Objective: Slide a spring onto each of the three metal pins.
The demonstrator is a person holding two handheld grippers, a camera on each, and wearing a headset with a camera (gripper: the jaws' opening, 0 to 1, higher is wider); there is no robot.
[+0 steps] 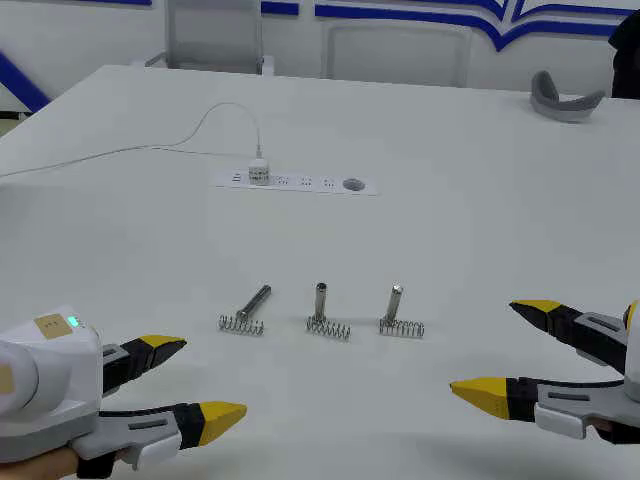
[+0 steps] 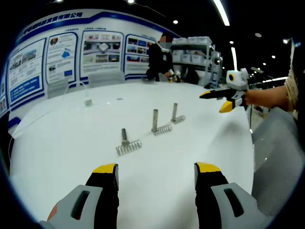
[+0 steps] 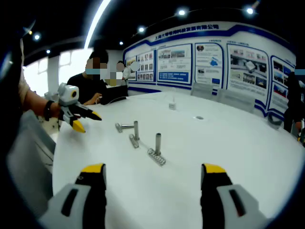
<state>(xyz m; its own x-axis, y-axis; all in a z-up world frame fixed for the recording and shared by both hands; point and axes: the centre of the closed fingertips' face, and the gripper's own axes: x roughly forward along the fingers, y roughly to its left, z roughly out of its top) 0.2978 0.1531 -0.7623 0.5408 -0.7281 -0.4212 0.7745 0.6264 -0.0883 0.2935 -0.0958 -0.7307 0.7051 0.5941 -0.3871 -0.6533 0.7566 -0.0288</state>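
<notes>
The left gripper [image 1: 190, 382] and the right gripper [image 1: 500, 348] are both spread wide and hold nothing; each hovers low over the white table [image 1: 450, 230], at its near edge. Task status: no spring is fitted, so all three fittings are left to do. Ahead of the grippers, in the gap between them, three springs lie on their sides in a row. The left spring [image 1: 241, 324] is closest to the left gripper, the middle spring [image 1: 329, 328] is about midway between the two, and the right spring [image 1: 401, 327] is closest to the right gripper. Each is a short coil of thin bright wire, loose on the table at the foot of its pin. Directly beyond the springs, the middle pin [image 1: 321, 298] and the right pin [image 1: 395, 300] stand upright. The left pin [image 1: 255, 300] appears to lie flat, angled away from the left gripper. All three are plain steel cylinders. Well beyond them lies a power strip [image 1: 300, 183] with one plug [image 1: 259, 172] inserted.
</notes>
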